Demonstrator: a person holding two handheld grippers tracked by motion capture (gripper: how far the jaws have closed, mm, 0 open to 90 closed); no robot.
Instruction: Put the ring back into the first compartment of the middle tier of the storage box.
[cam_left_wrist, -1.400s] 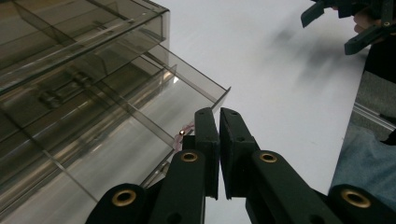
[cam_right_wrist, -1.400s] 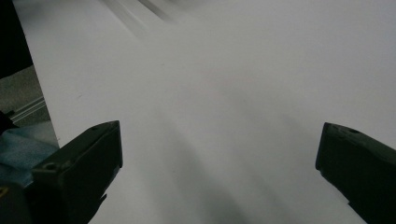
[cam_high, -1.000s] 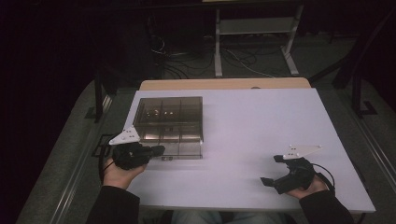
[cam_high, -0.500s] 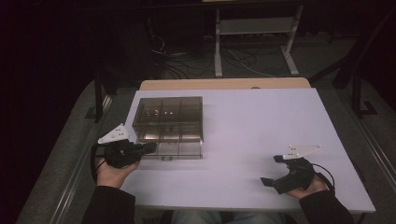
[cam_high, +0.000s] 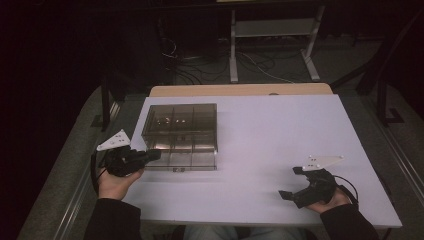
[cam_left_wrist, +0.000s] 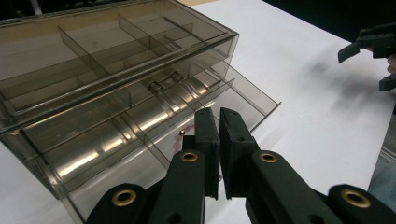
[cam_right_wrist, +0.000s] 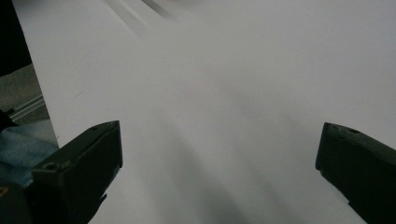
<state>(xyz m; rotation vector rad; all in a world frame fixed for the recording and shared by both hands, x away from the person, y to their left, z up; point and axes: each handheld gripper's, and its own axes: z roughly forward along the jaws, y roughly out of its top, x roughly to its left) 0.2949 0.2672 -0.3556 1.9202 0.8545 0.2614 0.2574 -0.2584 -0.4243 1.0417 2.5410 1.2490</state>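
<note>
A smoky see-through compartment box (cam_high: 180, 134) lies on the left half of the white table (cam_high: 280, 130). In the left gripper view the box (cam_left_wrist: 107, 84) has a latch on its near side and a small bead (cam_left_wrist: 182, 133) in a front compartment. My left gripper (cam_high: 156, 154) lies level at the table's left edge, its tips just short of the box's front left corner. Its jaws (cam_left_wrist: 218, 116) are shut with nothing between them. My right gripper (cam_high: 291, 182) rests near the front right of the table, open over bare tabletop (cam_right_wrist: 219, 135).
A wooden board (cam_high: 240, 90) borders the table's far edge. Behind it on the dark floor are a metal stand (cam_high: 270, 50) and loose cables (cam_high: 200, 70). The far-off right gripper (cam_left_wrist: 366, 65) appears at the upper right of the left gripper view.
My left gripper has slid left, away from the box's front, toward the table's left edge. The right gripper has stayed put.
</note>
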